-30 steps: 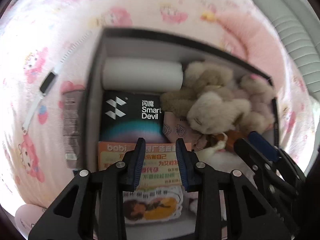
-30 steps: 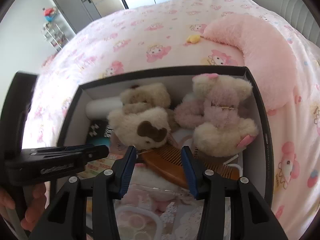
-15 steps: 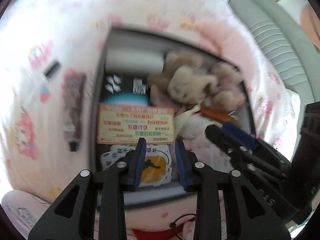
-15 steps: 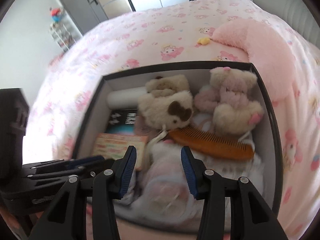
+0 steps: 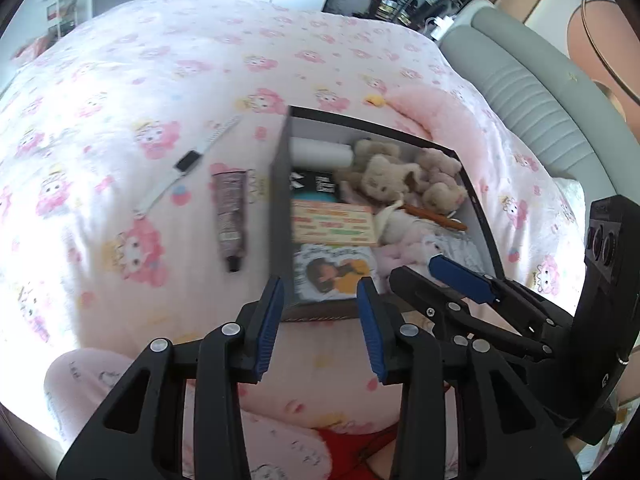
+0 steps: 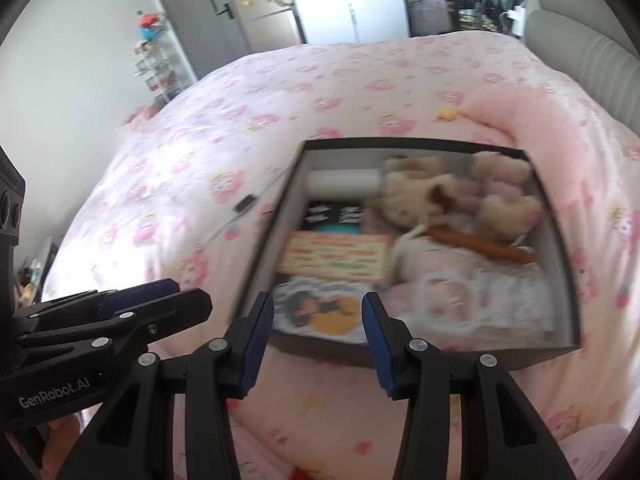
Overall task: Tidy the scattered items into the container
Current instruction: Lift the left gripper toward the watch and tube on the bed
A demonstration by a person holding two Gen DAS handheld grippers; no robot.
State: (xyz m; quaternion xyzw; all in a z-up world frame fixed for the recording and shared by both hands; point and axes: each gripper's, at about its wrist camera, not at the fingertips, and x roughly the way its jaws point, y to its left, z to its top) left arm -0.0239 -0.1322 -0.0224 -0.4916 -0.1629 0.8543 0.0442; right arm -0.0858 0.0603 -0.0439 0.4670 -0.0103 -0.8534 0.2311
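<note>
Tube (image 5: 231,216) lies just beside box (image 5: 278,216) wall.

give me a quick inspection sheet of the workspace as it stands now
surface: bed with pink cartoon-print cover, pink plush pillow beyond the box
job's things: dark open box holding white roll, beige plush toys, brown wooden comb, printed cards; dark squeeze tube and white-strapped smartwatch lie outside, left of the box
clutter: small yellow item on the cover
grippers: left gripper empty, jaws apart; right gripper empty, jaws closing slightly
cables: nothing seen
surroundings: grey padded headboard, grey door, wire shelf
</note>
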